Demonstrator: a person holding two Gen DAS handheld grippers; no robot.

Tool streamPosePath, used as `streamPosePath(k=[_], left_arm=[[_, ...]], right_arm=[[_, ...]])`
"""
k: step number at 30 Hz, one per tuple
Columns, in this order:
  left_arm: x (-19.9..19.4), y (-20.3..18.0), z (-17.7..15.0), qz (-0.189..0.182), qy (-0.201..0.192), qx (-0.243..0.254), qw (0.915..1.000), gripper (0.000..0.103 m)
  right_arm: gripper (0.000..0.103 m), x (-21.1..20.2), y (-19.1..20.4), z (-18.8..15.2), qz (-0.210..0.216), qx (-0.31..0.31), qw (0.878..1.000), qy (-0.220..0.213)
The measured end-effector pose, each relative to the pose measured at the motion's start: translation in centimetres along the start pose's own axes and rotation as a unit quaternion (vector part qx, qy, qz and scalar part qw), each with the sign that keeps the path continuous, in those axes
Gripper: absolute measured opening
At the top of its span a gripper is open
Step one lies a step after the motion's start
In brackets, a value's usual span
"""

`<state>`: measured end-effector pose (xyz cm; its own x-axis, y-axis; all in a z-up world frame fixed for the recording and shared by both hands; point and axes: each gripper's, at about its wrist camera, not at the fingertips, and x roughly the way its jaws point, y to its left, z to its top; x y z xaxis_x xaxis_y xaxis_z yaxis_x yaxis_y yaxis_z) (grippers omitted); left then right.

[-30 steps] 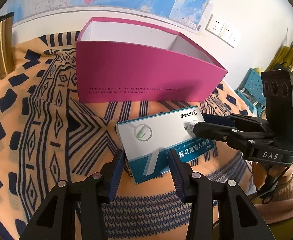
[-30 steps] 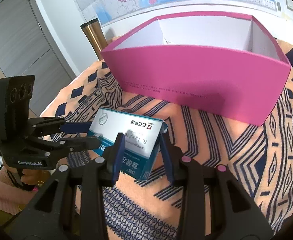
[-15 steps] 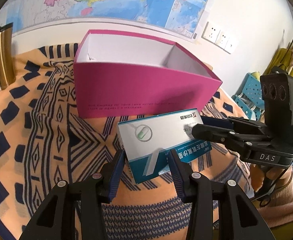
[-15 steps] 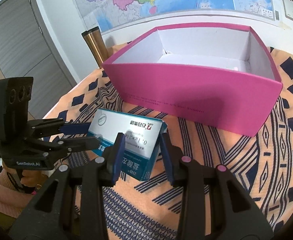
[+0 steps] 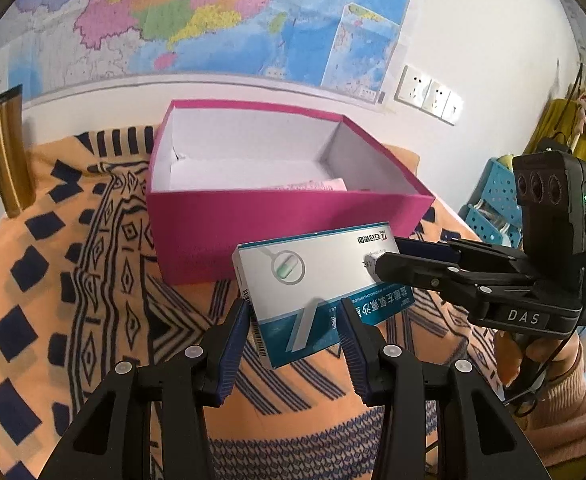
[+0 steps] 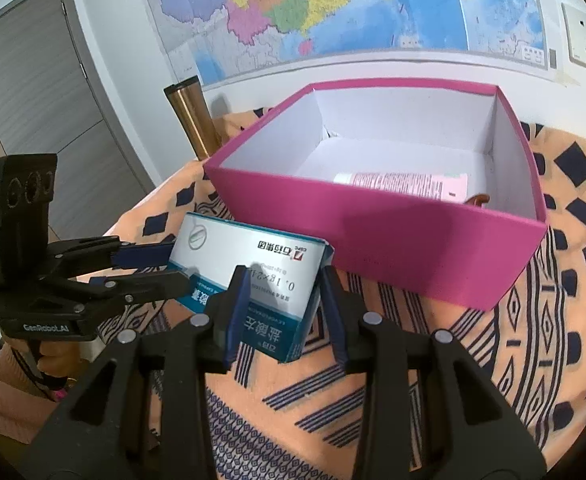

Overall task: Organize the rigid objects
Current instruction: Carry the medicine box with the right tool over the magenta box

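A white and teal medicine box (image 5: 317, 288) is held in the air in front of an open pink box (image 5: 285, 220). My left gripper (image 5: 295, 330) is shut on its near end. My right gripper (image 6: 281, 304) is shut on its other end, seen in the right wrist view (image 6: 253, 276). The right gripper also shows in the left wrist view (image 5: 389, 258), and the left gripper in the right wrist view (image 6: 173, 266). The pink box (image 6: 373, 216) has a white inside and holds a pink-labelled tube (image 6: 405, 188).
An orange cloth with dark blue patterns (image 5: 85, 280) covers the table. A gold tumbler (image 5: 7, 156) stands at the far left, also in the right wrist view (image 6: 193, 120). A map (image 5: 213, 20) and wall sockets (image 5: 429, 94) are behind. A grey door (image 6: 33, 100) is left.
Both grippers have risen with the medicine box between them, so the inside of the pink box and the tube in it now show.
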<state>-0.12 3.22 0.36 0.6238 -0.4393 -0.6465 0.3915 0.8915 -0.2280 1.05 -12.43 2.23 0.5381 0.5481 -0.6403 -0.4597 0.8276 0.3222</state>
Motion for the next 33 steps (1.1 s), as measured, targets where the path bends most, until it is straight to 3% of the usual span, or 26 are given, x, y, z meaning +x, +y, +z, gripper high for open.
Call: streamPosePath(k=[33], left_arm=[[-0.5,-0.3,2.9,0.016,-0.037,0.018,0.9990,0.044]], right_arm=[[0.039,-0.7,-0.6,2.8,-0.007,-0.011,0.999,-0.030]])
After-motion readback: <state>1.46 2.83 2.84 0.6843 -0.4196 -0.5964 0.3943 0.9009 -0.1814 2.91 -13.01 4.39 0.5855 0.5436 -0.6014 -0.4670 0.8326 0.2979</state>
